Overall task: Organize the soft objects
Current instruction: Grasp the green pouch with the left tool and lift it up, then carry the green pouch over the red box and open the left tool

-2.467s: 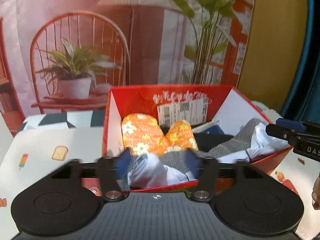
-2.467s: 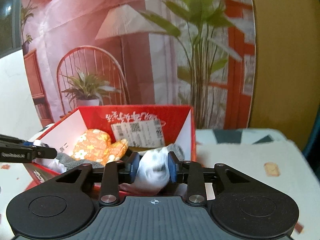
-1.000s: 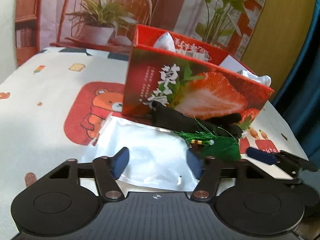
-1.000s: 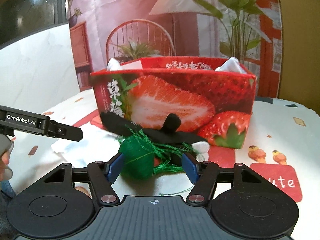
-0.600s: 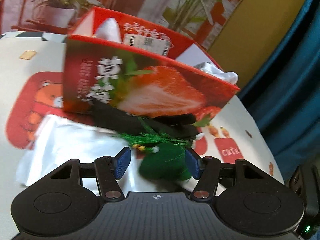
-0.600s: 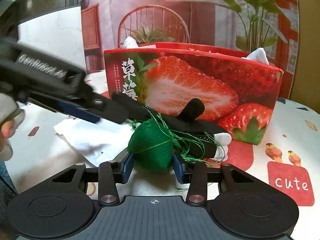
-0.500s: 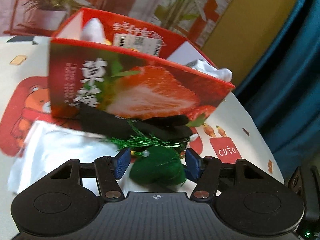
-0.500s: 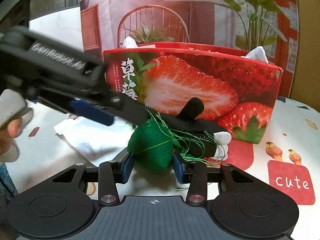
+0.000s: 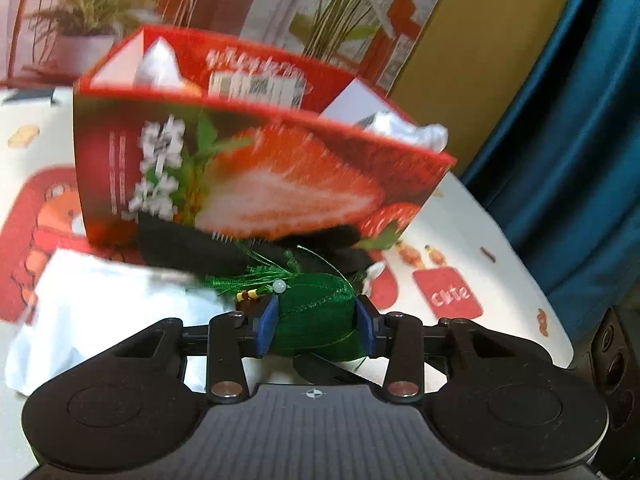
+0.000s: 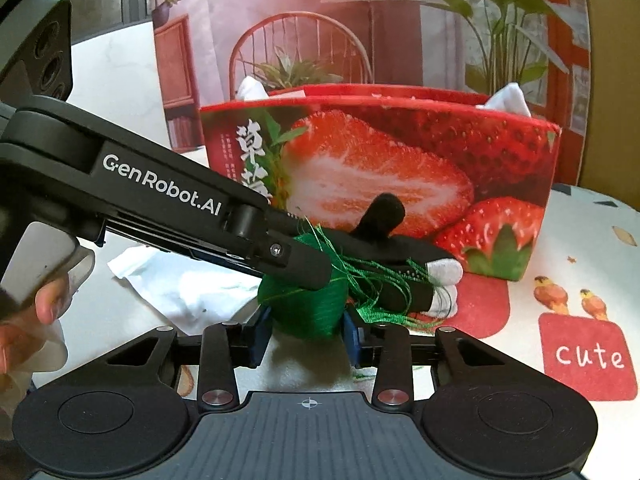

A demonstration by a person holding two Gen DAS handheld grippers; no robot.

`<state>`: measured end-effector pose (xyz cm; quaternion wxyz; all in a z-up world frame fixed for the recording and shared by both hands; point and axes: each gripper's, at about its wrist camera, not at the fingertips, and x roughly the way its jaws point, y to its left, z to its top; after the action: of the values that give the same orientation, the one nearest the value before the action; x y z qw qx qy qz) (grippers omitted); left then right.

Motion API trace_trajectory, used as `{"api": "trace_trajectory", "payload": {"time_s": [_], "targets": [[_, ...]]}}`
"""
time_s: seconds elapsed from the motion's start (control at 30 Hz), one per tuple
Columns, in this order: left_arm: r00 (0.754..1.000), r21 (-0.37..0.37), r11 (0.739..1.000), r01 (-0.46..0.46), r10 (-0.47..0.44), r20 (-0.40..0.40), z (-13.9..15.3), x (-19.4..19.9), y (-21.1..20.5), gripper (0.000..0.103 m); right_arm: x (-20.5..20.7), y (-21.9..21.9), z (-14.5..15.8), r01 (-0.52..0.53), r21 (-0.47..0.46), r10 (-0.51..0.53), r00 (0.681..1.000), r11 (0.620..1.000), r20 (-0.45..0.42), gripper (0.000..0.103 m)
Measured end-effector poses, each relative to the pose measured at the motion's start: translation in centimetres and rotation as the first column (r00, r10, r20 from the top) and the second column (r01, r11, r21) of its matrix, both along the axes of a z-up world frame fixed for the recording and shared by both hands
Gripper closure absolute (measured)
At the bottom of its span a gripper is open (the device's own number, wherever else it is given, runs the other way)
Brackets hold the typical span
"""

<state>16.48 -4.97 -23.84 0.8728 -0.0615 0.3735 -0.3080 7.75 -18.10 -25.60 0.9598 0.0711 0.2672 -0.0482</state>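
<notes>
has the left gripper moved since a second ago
Yes. The left gripper has swung right, off the white plastic bag before the red strawberry box, onto the green tasselled pouch, its jaws closing.

Green thread-wrapped pouch (image 9: 314, 312) with tassel, on table, just before black sock (image 10: 394, 264) and strawberry box (image 10: 400, 168)

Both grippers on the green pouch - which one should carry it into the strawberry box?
Right, probably. The right gripper squarely pinches the green pouch, jaws closing, facing the strawberry box. The left gripper, also closing, reaches across from the side.

A cartoon-print table (image 10: 592, 280) carries the strawberry box (image 10: 400, 172); a white bag (image 9: 100, 312) lies beside it.
</notes>
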Motion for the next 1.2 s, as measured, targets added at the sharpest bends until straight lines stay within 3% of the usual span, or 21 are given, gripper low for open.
{"api": "trace_trajectory", "payload": {"time_s": [0.23,0.4,0.57,0.67,0.77,0.93,1.2], "targets": [[0.992,-0.041,0.999,0.028,-0.023,0.126,7.3,0.8,0.5,0.059,-0.6,-0.4,5.1,-0.013,-0.060,0.021,0.991,0.998,0.133,0.069],[0.966,-0.068,0.997,0.034,-0.016,0.259,13.4,1.6,0.2,0.059,0.5,-1.4,11.0,-0.039,-0.116,0.067,0.967,0.992,0.247,0.069],[0.951,-0.120,0.992,0.036,0.003,0.310,17.2,3.3,-0.3,0.059,2.5,-2.8,16.1,-0.058,-0.164,0.108,0.943,0.985,0.314,0.069],[0.931,-0.103,0.994,0.041,0.000,0.366,19.0,4.1,-1.2,0.059,3.9,-3.3,18.2,-0.064,-0.204,0.130,0.936,0.977,0.328,0.070],[0.917,-0.096,0.994,0.042,0.000,0.399,20.3,5.2,-2.1,0.059,5.1,-4.1,19.8,-0.063,-0.261,0.151,0.931,0.963,0.334,0.070],[0.920,-0.096,0.994,0.053,-0.012,0.391,20.5,7.4,-3.5,0.059,7.4,-6.2,20.6,-0.057,-0.318,0.165,0.931,0.946,0.327,0.070],[0.940,-0.055,0.997,0.055,-0.033,0.341,17.9,11.1,-6.1,0.059,9.8,-9.6,18.2,-0.075,-0.367,0.176,0.952,0.927,0.251,0.070]]}}
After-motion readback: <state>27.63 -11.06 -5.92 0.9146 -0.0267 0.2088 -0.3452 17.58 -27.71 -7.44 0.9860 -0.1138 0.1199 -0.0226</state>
